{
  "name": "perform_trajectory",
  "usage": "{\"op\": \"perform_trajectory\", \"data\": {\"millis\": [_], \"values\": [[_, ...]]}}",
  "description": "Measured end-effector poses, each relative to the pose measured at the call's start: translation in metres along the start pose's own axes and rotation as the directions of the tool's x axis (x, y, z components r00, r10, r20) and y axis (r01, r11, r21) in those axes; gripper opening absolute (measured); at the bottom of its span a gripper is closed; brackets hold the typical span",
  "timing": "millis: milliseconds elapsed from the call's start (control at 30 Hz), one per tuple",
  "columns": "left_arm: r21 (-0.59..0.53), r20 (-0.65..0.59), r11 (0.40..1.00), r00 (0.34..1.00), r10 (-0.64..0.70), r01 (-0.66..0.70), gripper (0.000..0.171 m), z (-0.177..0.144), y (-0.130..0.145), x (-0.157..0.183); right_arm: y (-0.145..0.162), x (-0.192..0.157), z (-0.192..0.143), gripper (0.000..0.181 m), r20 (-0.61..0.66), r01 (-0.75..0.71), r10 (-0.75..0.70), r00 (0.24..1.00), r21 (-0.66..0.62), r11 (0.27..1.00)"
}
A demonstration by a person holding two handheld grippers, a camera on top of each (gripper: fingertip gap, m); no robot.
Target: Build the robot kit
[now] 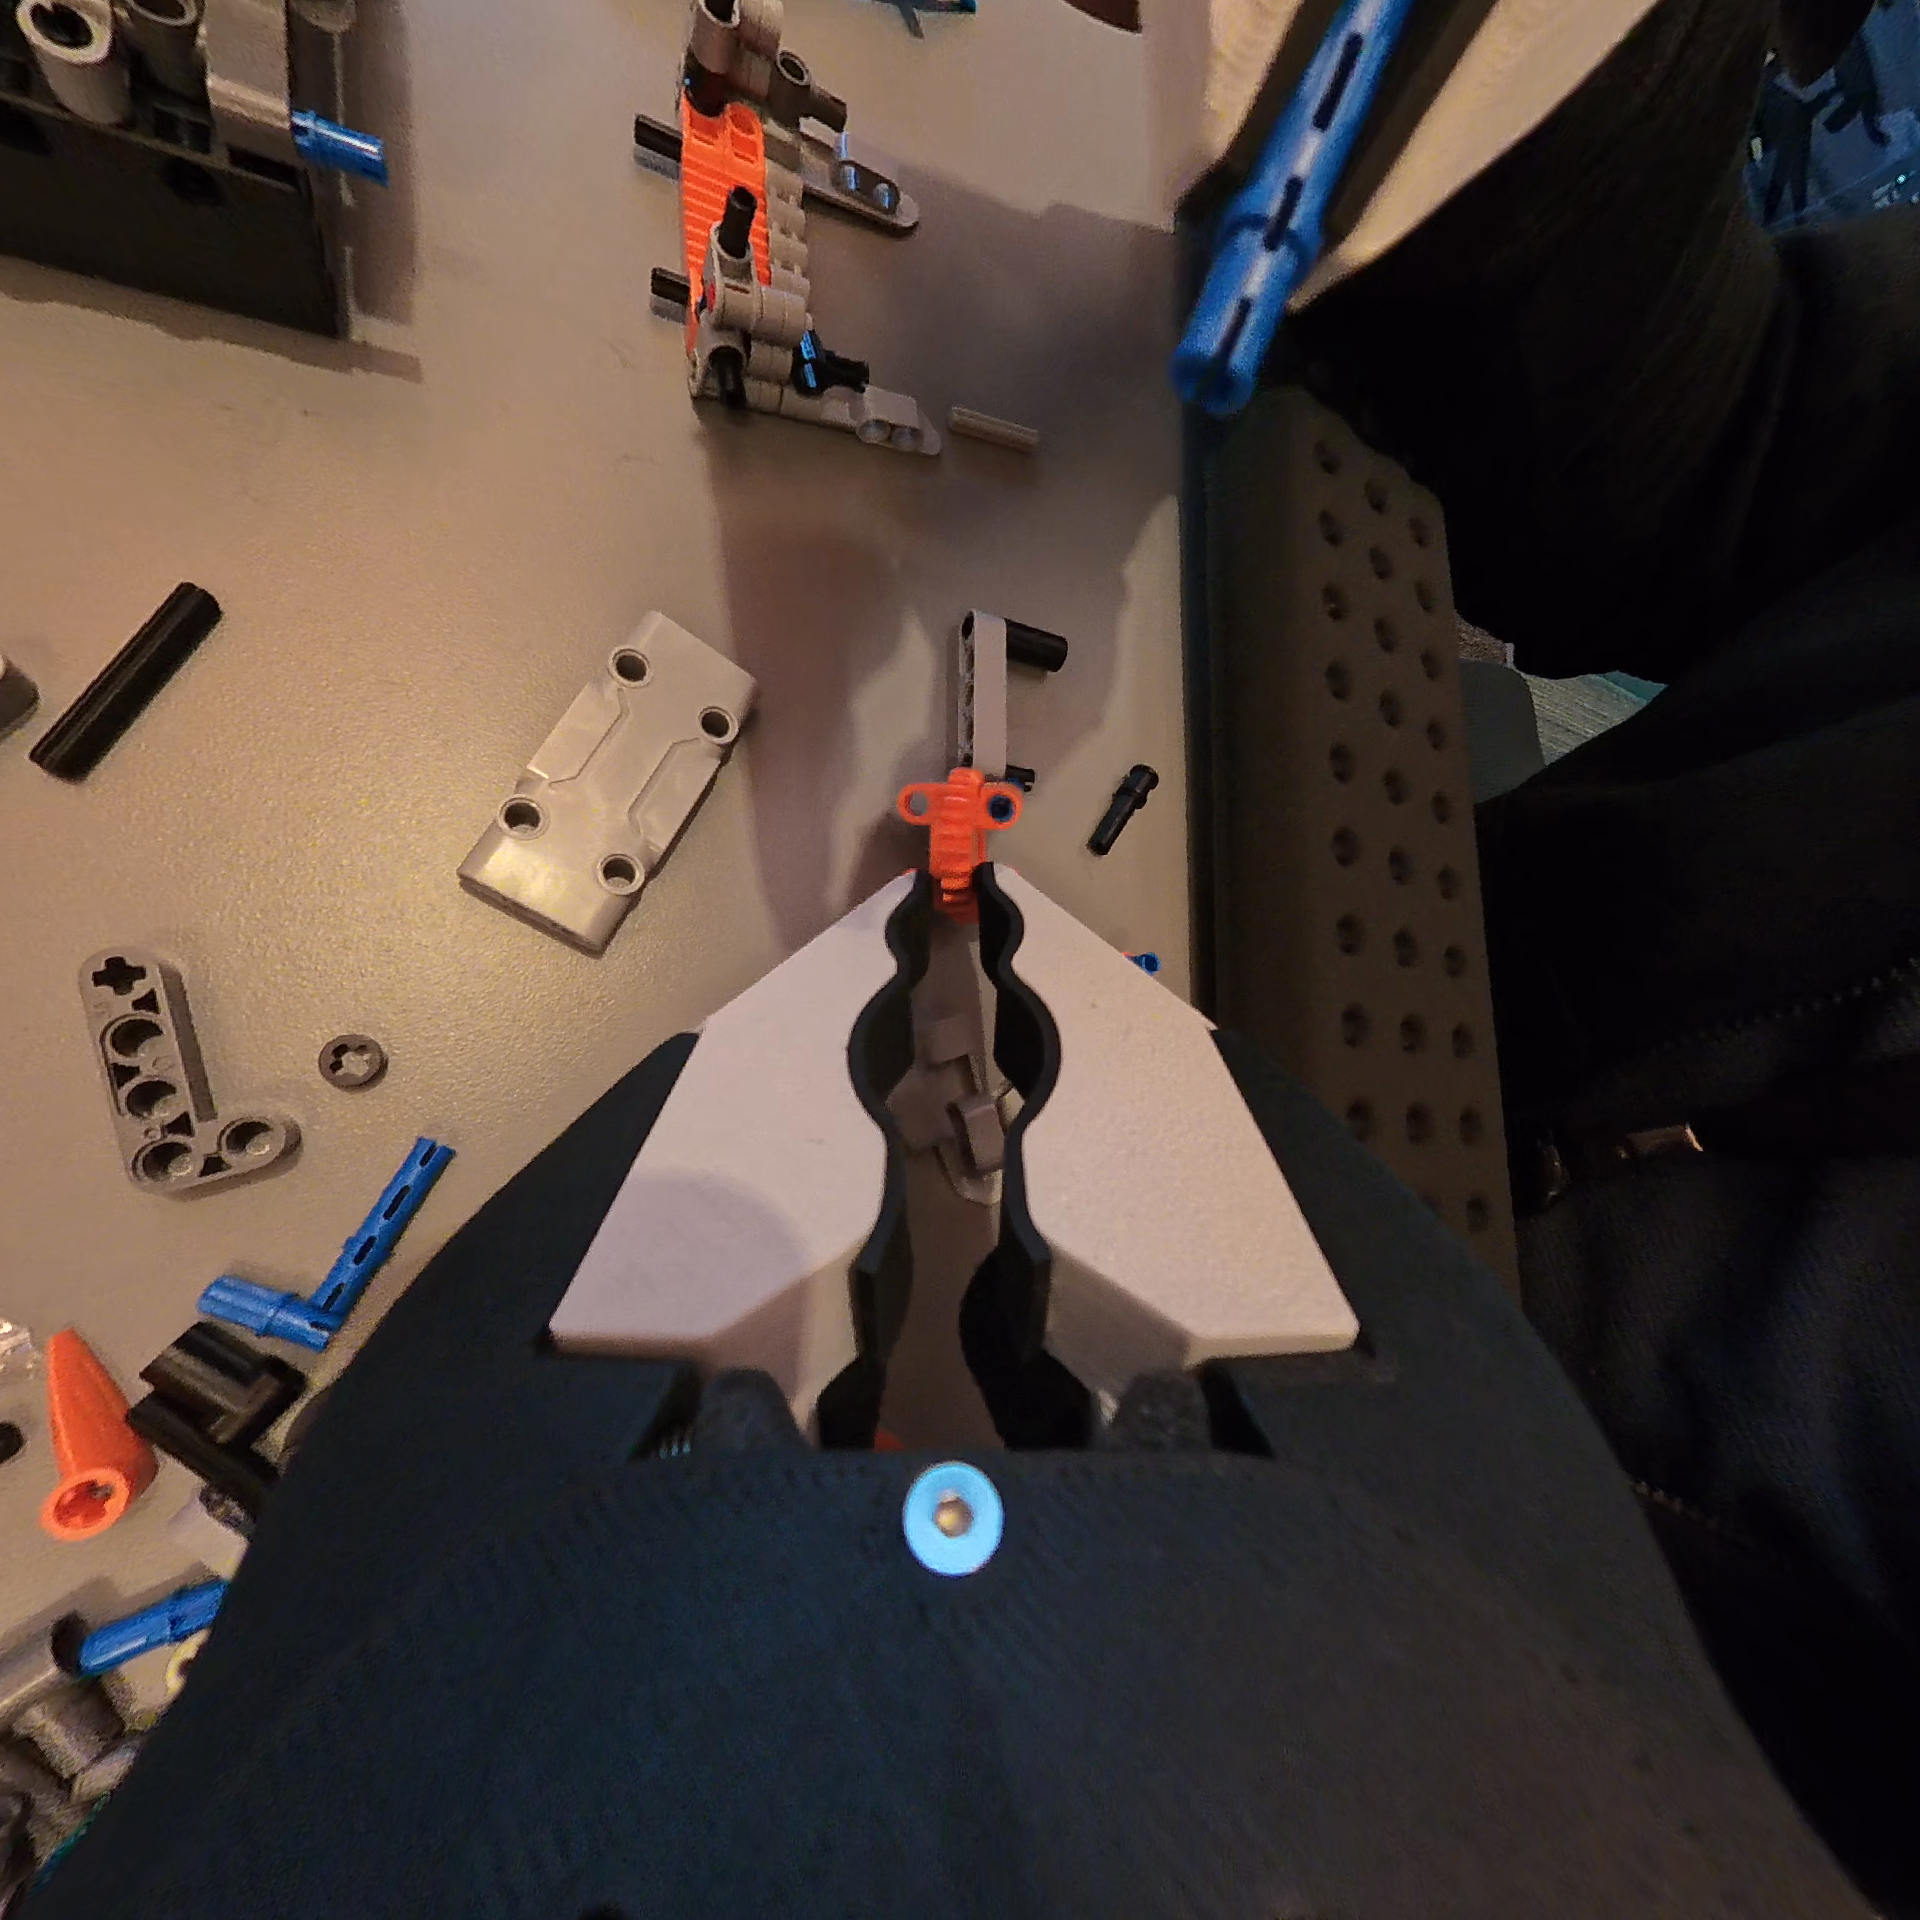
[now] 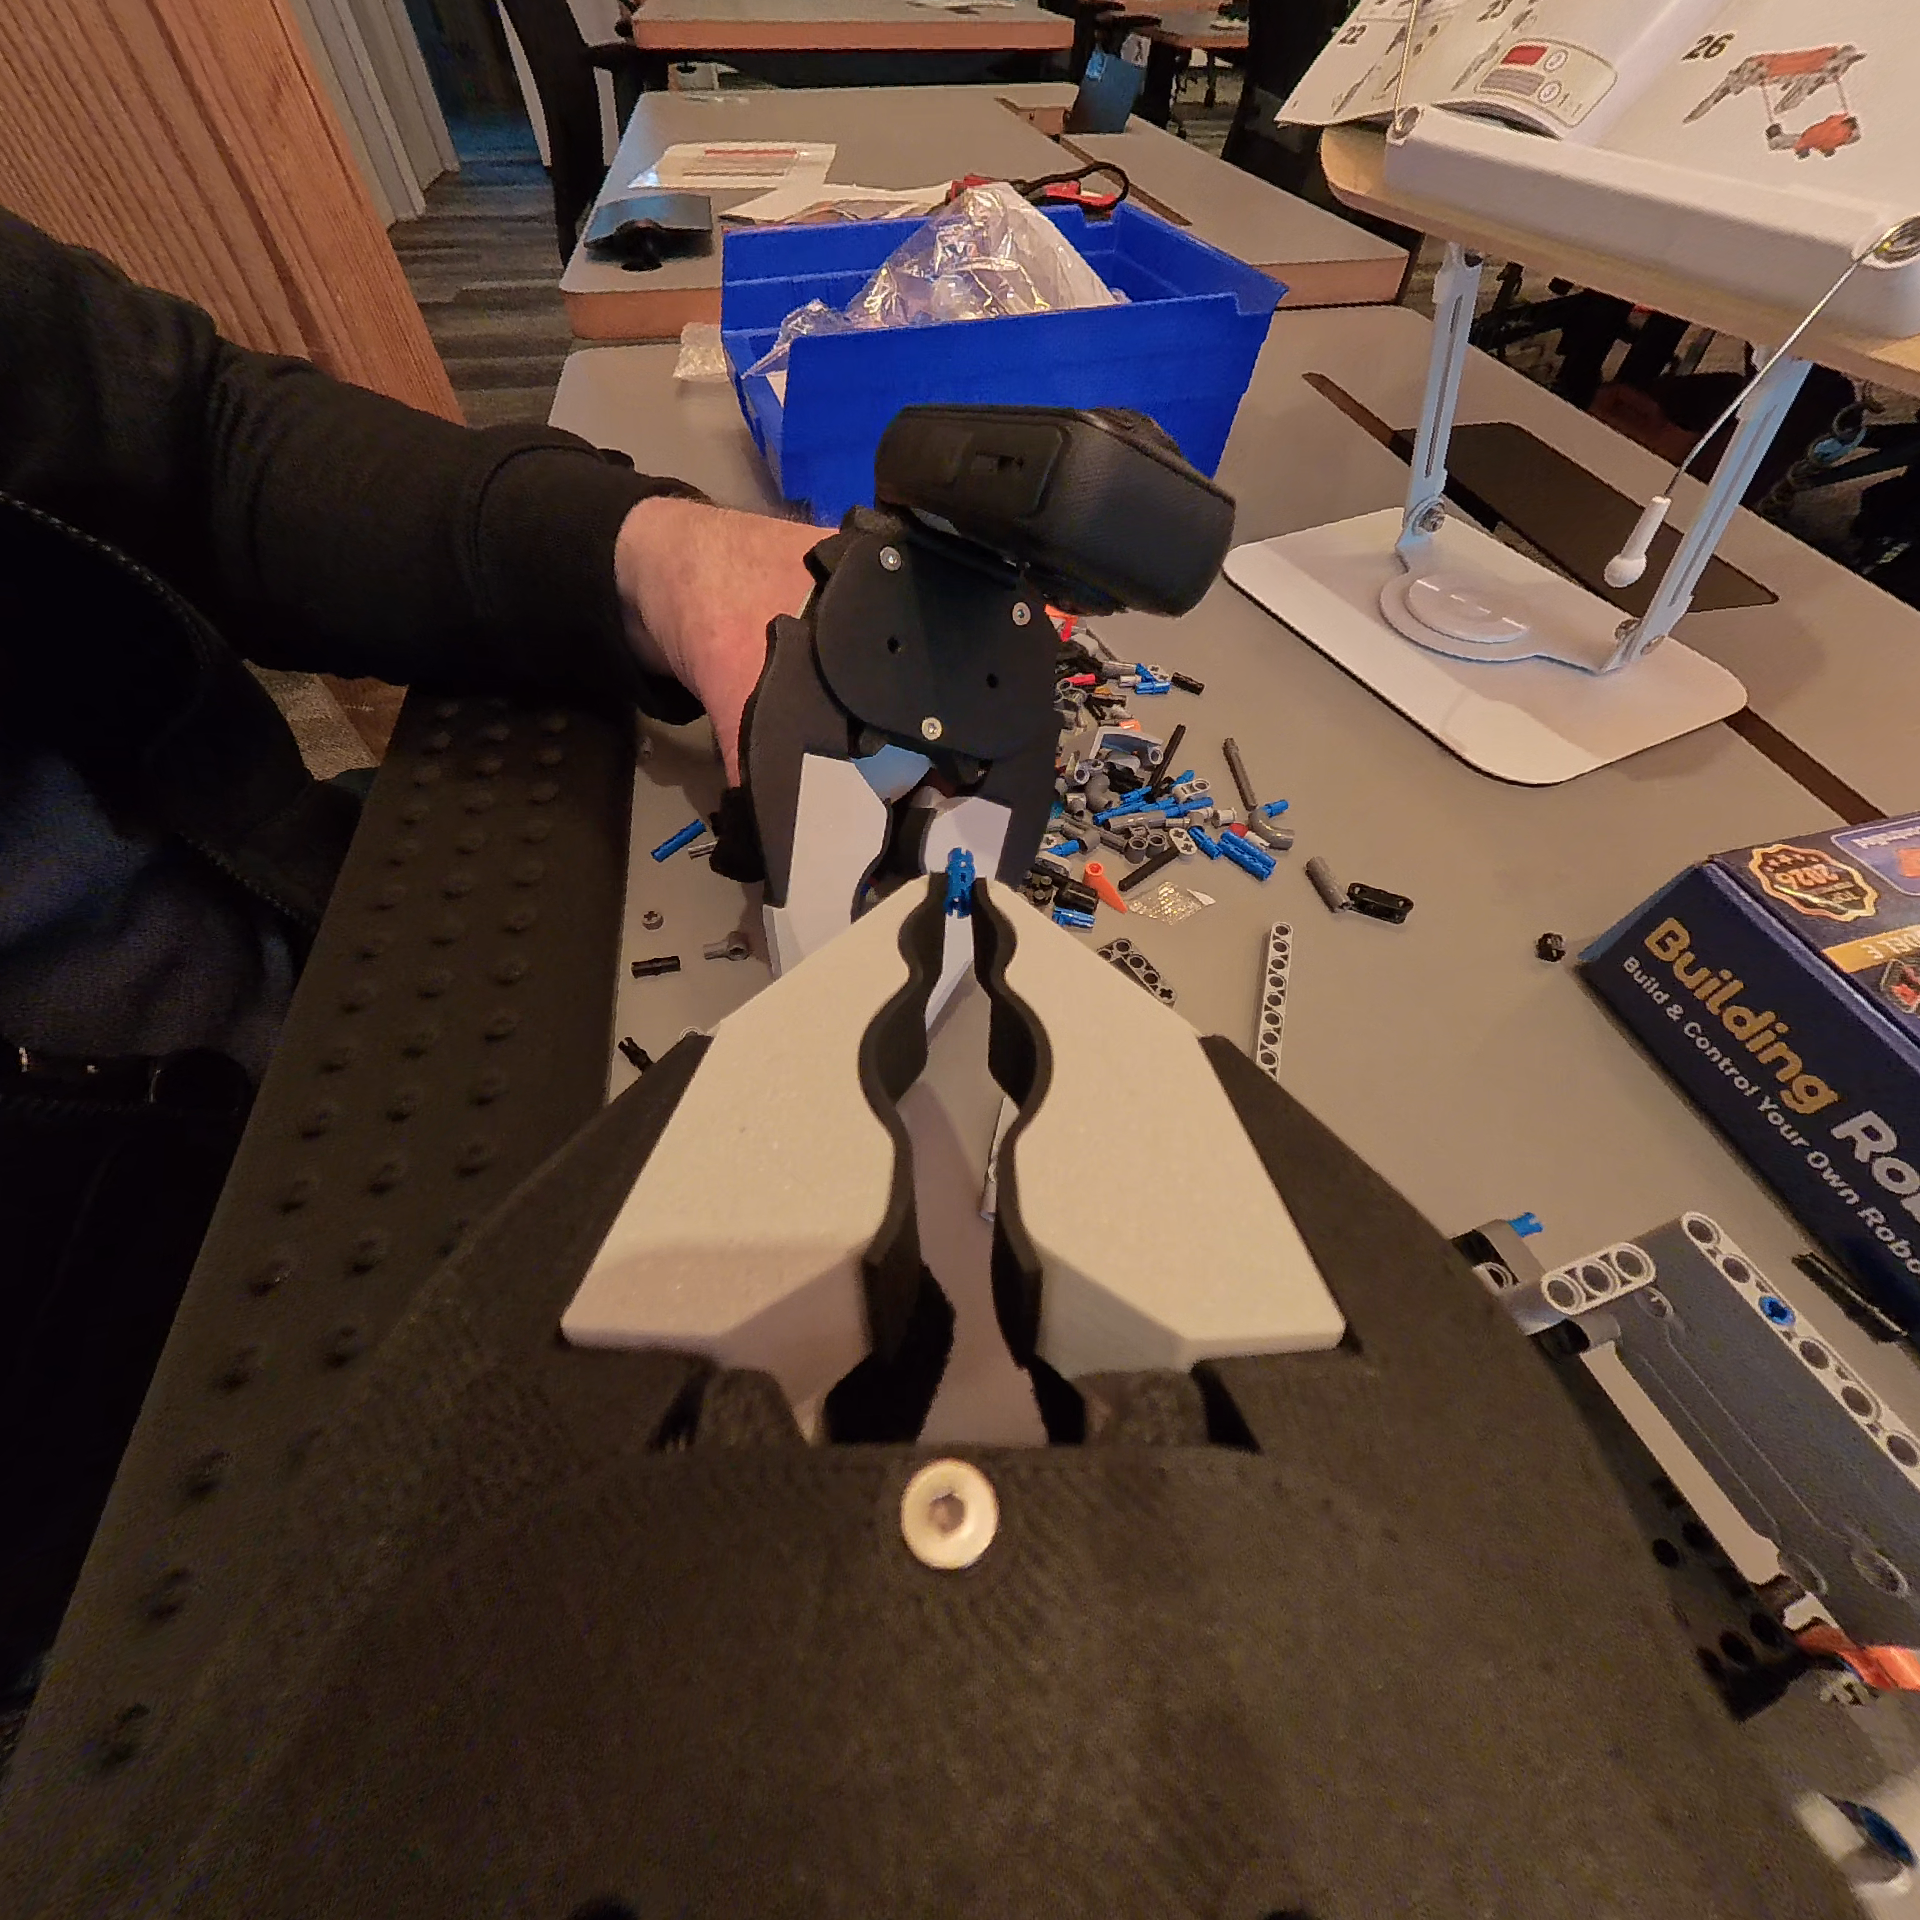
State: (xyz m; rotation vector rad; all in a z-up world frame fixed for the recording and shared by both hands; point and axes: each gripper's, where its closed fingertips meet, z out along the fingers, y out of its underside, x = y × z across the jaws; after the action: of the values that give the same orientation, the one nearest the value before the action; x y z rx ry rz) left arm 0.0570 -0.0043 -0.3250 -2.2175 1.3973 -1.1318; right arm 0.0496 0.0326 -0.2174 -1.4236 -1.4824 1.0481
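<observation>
Orange connector near table edge.

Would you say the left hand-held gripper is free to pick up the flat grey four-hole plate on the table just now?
Probably not as it stands: the left hand-held gripper is shut on an orange ribbed piece, so it has no free grip. The grey plate itself lies uncovered on the table, left of the tips.

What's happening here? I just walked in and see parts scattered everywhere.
A person holds a gripper in each hand over a grey table strewn with small building parts. The left gripper is shut on an orange ribbed connector, close to a grey beam. The right gripper is shut on a small blue pin, held near the left one. An instruction booklet sits on a white stand at the right.
</observation>
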Motion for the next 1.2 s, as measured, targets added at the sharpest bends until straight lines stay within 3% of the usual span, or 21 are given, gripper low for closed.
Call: {"op": "perform_trajectory", "data": {"millis": [600, 1200], "values": [[0.048, 0.09, 0.997, 0.994, -0.059, 0.055, 0.006, -0.017, 0.007, -0.014, 0.005, 0.003, 0.001, 0.002, -0.009, -0.008, 0.008, 1.0, -0.017, 1.0], [-0.004, 0.102, 1.0, 0.995, 0.003, -0.003, 0.017, -0.018, 0.018, -0.009, 0.012, 0.008, 0.001, 0.002, -0.023, -0.018, 0.017, 1.0, -0.039, 0.999]]}}
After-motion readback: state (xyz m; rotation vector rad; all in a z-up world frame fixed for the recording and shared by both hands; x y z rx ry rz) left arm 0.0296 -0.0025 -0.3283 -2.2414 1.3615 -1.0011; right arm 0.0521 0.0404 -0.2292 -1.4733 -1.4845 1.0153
